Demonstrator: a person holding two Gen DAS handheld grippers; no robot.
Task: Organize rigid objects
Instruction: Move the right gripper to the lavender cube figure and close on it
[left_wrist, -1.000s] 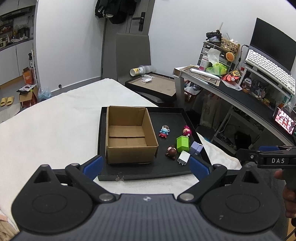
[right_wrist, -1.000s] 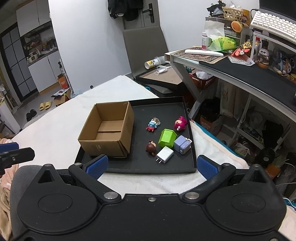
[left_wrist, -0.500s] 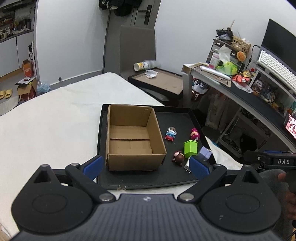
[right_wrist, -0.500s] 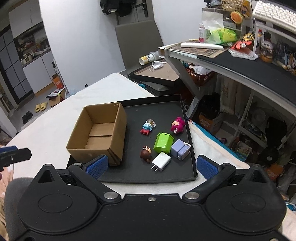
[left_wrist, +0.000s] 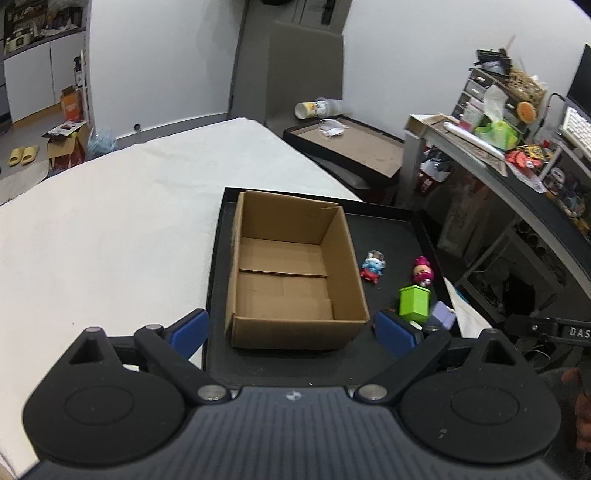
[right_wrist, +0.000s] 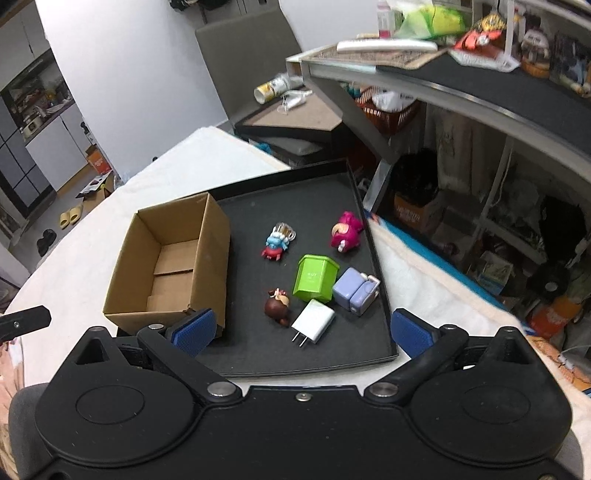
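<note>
An empty cardboard box (left_wrist: 291, 273) (right_wrist: 173, 262) stands on the left of a black tray (left_wrist: 391, 229) (right_wrist: 258, 354). Right of it on the tray lie a blue-red figurine (right_wrist: 277, 242), a pink figurine (right_wrist: 345, 232), a green cube (right_wrist: 316, 277), a lilac block (right_wrist: 356, 290), a brown figurine (right_wrist: 277, 304) and a white charger (right_wrist: 313, 325). My left gripper (left_wrist: 291, 330) is open and empty, in front of the box. My right gripper (right_wrist: 301, 332) is open and empty, just above the charger's near side.
The tray sits on a white-covered table (left_wrist: 110, 221). A cluttered grey desk (right_wrist: 461, 85) stands to the right, with a second tray (left_wrist: 351, 147) and a tipped cup (left_wrist: 314, 107) behind. A grey chair (left_wrist: 306, 74) stands at the back.
Both grippers have moved forward and lower toward the tray. The box and toys appear larger. Both stay open and empty.
</note>
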